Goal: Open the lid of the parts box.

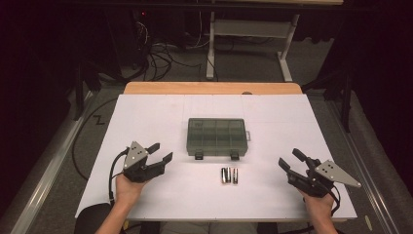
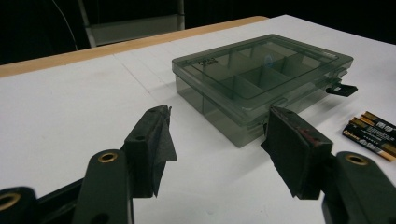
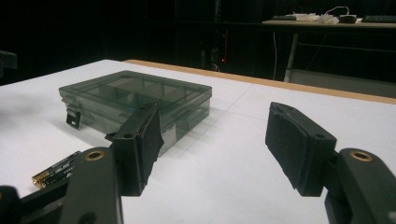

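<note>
A smoky translucent compartment box (image 1: 216, 136) lies closed in the middle of the white table, its two latches facing me; it also appears as the box (image 2: 261, 79) and the box (image 3: 135, 98). Just in front of it lie two or three black batteries (image 1: 230, 175), seen again as batteries (image 2: 373, 133) and batteries (image 3: 56, 171). My left gripper (image 1: 160, 152) rests at the near left, jaws open and empty, pointing toward the box. At the near right, my right gripper (image 1: 291, 159) is open too, with nothing between its pads.
The white board (image 1: 146, 122) covers a wooden table whose far edge (image 1: 209, 88) shows. Beyond it on the floor are cables (image 1: 160, 58) and a white desk frame (image 1: 253, 34). Bare board lies on both sides of the box.
</note>
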{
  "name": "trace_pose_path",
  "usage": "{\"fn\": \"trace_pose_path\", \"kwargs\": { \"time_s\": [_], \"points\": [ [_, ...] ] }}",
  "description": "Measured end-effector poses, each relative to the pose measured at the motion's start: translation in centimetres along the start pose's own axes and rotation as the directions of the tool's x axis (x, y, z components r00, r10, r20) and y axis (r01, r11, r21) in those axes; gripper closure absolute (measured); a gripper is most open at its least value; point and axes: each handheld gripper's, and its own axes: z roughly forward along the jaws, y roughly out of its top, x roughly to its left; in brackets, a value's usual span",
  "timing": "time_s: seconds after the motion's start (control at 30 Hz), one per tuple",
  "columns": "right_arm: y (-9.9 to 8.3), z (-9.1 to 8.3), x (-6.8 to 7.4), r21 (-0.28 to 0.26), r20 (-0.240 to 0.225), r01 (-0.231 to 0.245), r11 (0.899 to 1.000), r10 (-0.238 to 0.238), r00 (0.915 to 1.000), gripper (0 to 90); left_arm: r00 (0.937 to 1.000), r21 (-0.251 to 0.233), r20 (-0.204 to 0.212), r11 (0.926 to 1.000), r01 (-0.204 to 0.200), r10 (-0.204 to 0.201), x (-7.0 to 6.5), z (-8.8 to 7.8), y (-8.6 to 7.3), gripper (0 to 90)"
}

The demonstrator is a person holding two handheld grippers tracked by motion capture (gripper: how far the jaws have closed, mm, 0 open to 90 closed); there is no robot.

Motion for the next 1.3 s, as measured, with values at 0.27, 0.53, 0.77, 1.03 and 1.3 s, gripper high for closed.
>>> {"fn": "trace_pose_path", "kwargs": {
  "time_s": [0.27,0.53,0.77,1.03,1.3],
  "points": [
    [0.4,0.5,0.3,0.0,-0.005,0.004,1.0,-0.004,1.0,37.6,0.9999,-0.005,0.001,0.9999,0.014,-0.014,0.2,0.5,0.3,40.5],
    [1.1,1.2,0.6,-0.003,-0.02,0.005,1.0,-0.005,0.9998,37.5,0.9999,-0.027,0.005,0.9996,0.01,-0.009,0.1,0.7,0.6,40.6],
    [1.5,2.0,0.6,0.002,-0.03,-0.003,1.0,0.003,0.9995,37.4,0.9999,-0.017,0.006,0.9998,-0.01,0.01,0.0,1.1,0.9,41.2],
    [1.9,3.3,0.1,0.017,-0.016,-0.03,0.999,0.03,0.9994,36.8,0.9999,-0.026,0.006,0.9996,-0.01,0.01,0.1,1.5,1.3,41.1],
    [2.1,4.3,0.2,0.024,-0.029,-0.029,0.999,0.029,0.9991,37.2,0.9999,-0.015,0.013,0.9999,0.002,-0.002,0.4,2.3,1.3,41.1]
  ]
}}
